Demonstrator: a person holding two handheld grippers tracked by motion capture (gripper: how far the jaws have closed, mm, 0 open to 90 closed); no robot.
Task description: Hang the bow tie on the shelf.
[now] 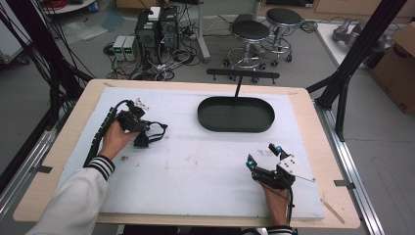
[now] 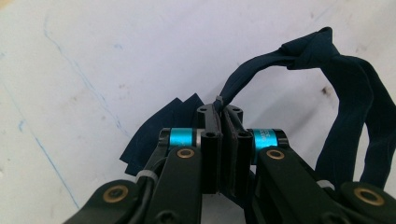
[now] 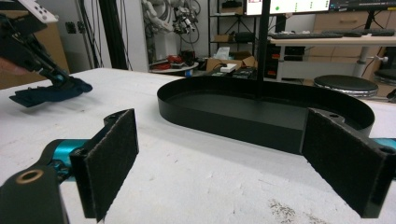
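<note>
A: What stands on the desk [image 1: 313,127]?

B: A white sheet [image 1: 205,171] covers most of the wooden top. On its far part lies a black oval tray [image 1: 236,114] with a low wall. Some dark smudges mark the sheet in the middle.

A: And behind the desk?

B: Two round stools [image 1: 250,30] with black seats stand on the floor, and to their left two computer towers [image 1: 157,28] among many cables. A cardboard box [image 1: 399,63] is at the right edge.
</note>
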